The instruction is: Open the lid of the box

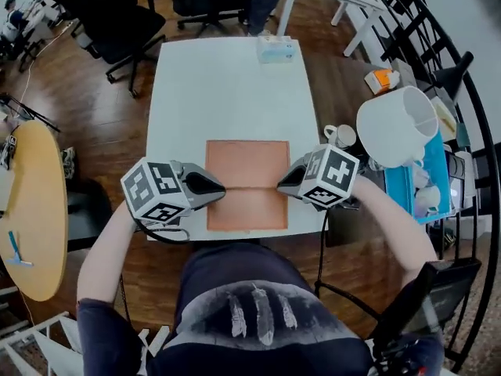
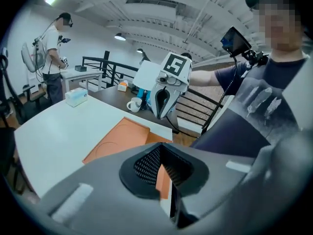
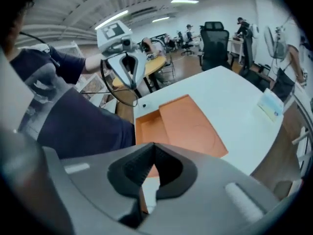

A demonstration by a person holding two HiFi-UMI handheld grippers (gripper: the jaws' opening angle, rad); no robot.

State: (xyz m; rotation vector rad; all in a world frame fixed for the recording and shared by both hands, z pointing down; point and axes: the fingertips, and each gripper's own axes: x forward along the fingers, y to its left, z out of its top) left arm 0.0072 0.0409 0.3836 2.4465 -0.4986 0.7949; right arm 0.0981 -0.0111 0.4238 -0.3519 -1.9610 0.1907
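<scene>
wood floor (image 1: 94, 124) | white table (image 1: 227, 92) | black office chairs (image 1: 125, 22) | black railing (image 1: 407, 34)

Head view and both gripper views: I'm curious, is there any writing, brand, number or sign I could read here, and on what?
None can be read.
Tissue box: print too small and blurred.
Left gripper and right gripper: black-and-white square marker patterns, no letters.
Orange box: a faint circle, no text.
Shirt: pale feather-like graphic, no words.
</scene>
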